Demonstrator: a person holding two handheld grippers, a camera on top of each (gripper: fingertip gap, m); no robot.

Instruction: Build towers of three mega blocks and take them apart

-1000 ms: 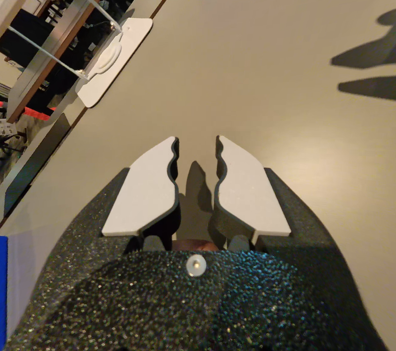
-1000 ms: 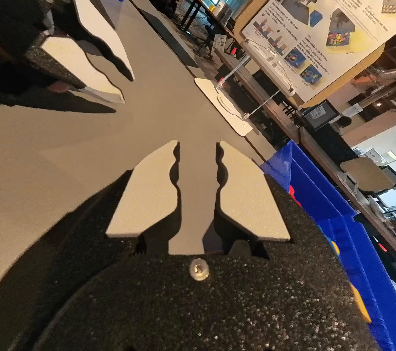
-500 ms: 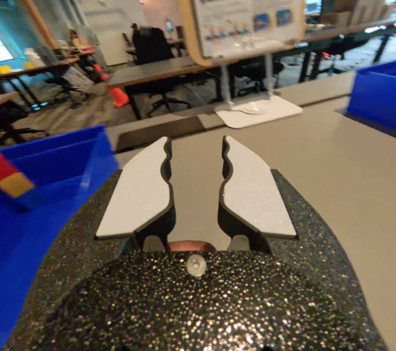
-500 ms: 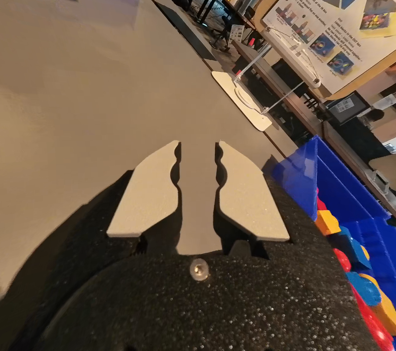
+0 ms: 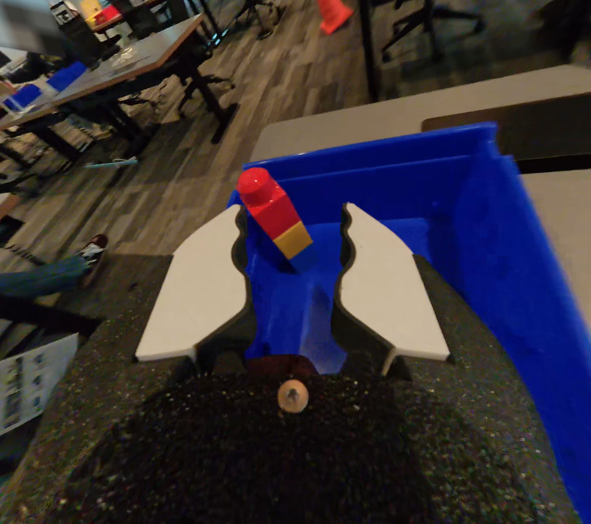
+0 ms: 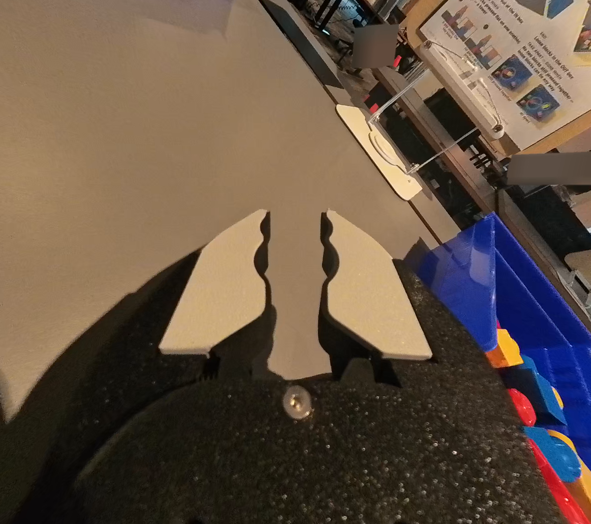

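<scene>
Grey table (image 6: 128, 125): your left tool (image 5: 291, 214) gapes, empty, over blue bin (image 5: 479, 237) holding 1 built tower (image 5: 275, 224), seemingly 3 blocks. Right tool (image 6: 295, 214) spread, empty; loose blocks (image 6: 543, 396) await stacking.

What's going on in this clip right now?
A person is working with two handheld grippers. The left gripper is open above a blue plastic bin, its fingers flanking but not gripping a tilted tower of red, yellow and blue blocks. The right gripper is open and empty over the grey tabletop, beside a second blue bin of loose blocks.
</scene>
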